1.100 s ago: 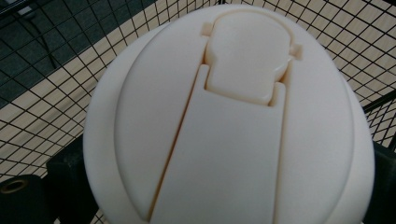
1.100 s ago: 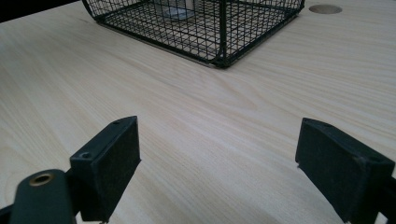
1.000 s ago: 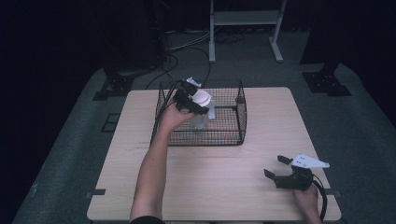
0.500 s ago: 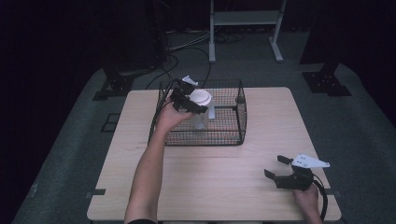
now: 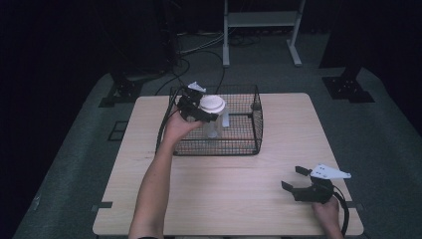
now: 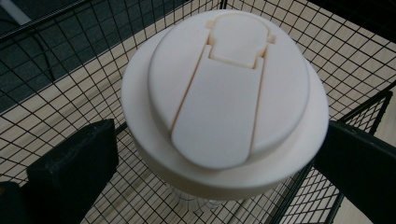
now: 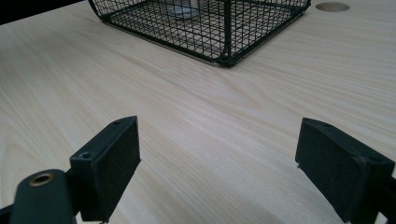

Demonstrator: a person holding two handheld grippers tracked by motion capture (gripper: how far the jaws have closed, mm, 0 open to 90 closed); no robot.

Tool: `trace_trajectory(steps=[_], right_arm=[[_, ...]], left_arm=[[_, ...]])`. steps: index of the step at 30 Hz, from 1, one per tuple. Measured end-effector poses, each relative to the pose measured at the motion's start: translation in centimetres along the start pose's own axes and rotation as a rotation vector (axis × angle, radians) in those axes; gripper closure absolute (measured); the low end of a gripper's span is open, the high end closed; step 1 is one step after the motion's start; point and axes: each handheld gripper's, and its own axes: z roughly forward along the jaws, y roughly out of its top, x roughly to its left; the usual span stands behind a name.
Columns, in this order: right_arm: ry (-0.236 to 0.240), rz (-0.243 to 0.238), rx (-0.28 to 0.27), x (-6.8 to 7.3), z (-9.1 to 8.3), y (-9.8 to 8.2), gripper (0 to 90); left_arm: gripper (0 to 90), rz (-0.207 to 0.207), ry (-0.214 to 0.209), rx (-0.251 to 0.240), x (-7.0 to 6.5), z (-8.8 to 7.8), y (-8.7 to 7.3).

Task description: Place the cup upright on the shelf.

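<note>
A clear container with a round white flip lid (image 5: 212,104) (image 6: 224,107) is held upright over the left part of a black wire basket (image 5: 259,117) (image 7: 205,28). My left gripper (image 5: 209,111) (image 6: 219,154) is shut on it, one black jaw pressed to each side of the lid. The container's clear body (image 5: 213,127) hangs down inside the basket; whether it touches the basket floor I cannot tell. My right gripper (image 5: 292,178) (image 7: 229,154) rests low over the table's front right corner, open, with bare wood between its jaws.
The light wooden table (image 5: 224,199) has a round hole (image 7: 332,7) beyond the basket. On the dark floor behind it lie cables (image 5: 199,50), with a white frame stand (image 5: 261,20) and black stand bases (image 5: 348,87).
My left hand and gripper have swung slightly to the left around the lid, which stays about where it was. The right gripper has not moved.
</note>
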Motion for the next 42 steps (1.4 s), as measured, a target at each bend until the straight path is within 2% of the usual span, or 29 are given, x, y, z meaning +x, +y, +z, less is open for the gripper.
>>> trace_trajectory(steps=[7,16,22,34,40,42], right_arm=[[-0.003,0.000,0.005,0.1,0.0,0.0,12.9],[-0.007,-0.003,0.009,0.1,0.1,0.0,12.9],[-0.015,-0.011,0.011,0.2,0.1,0.0,12.9],[-0.025,-0.006,0.016,0.2,0.1,0.0,12.9],[-0.029,-0.007,0.018,0.3,0.2,0.0,12.9],[-0.029,-0.007,0.019,0.3,0.2,0.0,12.9]], left_arm=[[0.0,0.015,0.008,0.000,-0.1,-0.7,-0.7],[0.0,-0.001,0.022,-0.013,0.4,-2.0,-2.2],[0.0,0.008,0.035,0.005,0.3,-2.9,-3.1],[0.0,0.002,0.022,-0.051,-0.4,-4.8,-5.4],[0.0,0.000,0.006,-0.090,-1.1,-5.8,-6.0],[0.0,0.007,0.006,-0.085,-1.2,-5.9,-6.0]])
